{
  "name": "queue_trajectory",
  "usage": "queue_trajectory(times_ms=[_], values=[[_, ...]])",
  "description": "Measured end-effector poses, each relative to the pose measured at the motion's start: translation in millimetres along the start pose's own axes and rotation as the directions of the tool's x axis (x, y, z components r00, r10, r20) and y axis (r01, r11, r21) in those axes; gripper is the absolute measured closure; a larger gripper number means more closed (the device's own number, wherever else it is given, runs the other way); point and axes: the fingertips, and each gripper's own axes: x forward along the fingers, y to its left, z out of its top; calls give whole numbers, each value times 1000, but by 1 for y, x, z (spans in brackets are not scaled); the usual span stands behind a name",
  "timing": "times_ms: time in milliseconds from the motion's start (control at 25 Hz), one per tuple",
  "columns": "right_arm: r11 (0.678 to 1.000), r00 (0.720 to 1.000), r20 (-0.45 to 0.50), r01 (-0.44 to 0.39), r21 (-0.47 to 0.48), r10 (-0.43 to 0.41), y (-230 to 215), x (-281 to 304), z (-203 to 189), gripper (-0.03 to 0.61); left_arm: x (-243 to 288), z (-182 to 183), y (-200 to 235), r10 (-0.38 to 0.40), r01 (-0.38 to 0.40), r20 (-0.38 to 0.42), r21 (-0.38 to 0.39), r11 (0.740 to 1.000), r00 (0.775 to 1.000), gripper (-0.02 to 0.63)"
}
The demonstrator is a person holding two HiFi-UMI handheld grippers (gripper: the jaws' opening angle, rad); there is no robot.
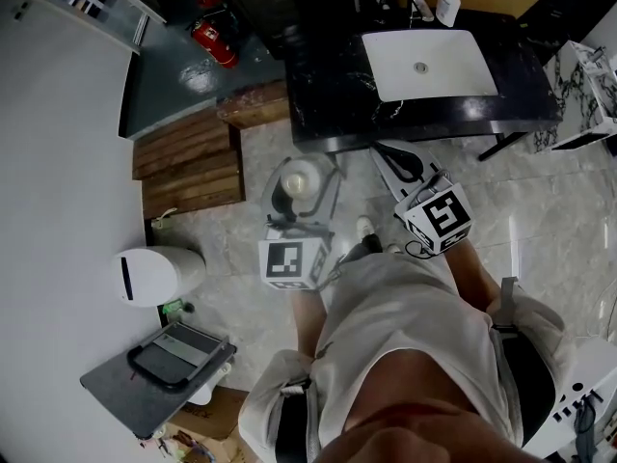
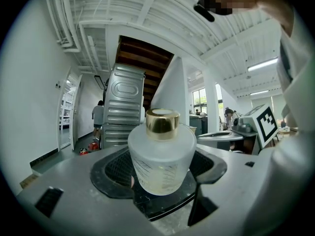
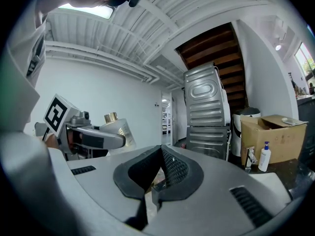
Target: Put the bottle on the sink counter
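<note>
Counter (image 1: 328, 104) L of basin (image 1: 429, 64) free; dispenser (image 1: 447, 6) at rear.

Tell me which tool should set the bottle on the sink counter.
Left. The left tool clamps the bottle; the right tool is shut and empty.

The left claw (image 1: 301, 191) grips a pale bottle (image 1: 300, 178) over the tiled floor (image 1: 549, 210), near the black counter (image 1: 328, 99). The right claw (image 1: 403, 160) hangs beside it, below the white sink (image 1: 453, 70).
</note>
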Motion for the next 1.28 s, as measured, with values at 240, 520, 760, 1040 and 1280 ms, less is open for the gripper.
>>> queue_trajectory(times_ms=[240, 520, 760, 1040, 1280], values=[[1000, 1000, -3, 30, 6, -30, -8, 26, 0, 580, 19, 2, 24, -28, 28, 5, 3, 1000, 1000, 287], [998, 997, -17, 71, 4, -70, -14, 52, -1, 581, 36, 1, 50, -61, 61, 5, 9, 998, 998, 287], [995, 995, -13, 99, 1, -99, -19, 68, 0, 580, 48, 1, 65, -81, 81, 4, 1, 997, 997, 287], [993, 993, -37, 114, -2, -114, -29, 83, -4, 580, 63, -2, 77, -91, 91, -2, -16, 996, 996, 287], [995, 994, -44, 103, 2, -103, -41, 96, -6, 580, 79, -3, 85, -82, 82, -12, -20, 996, 997, 287]])
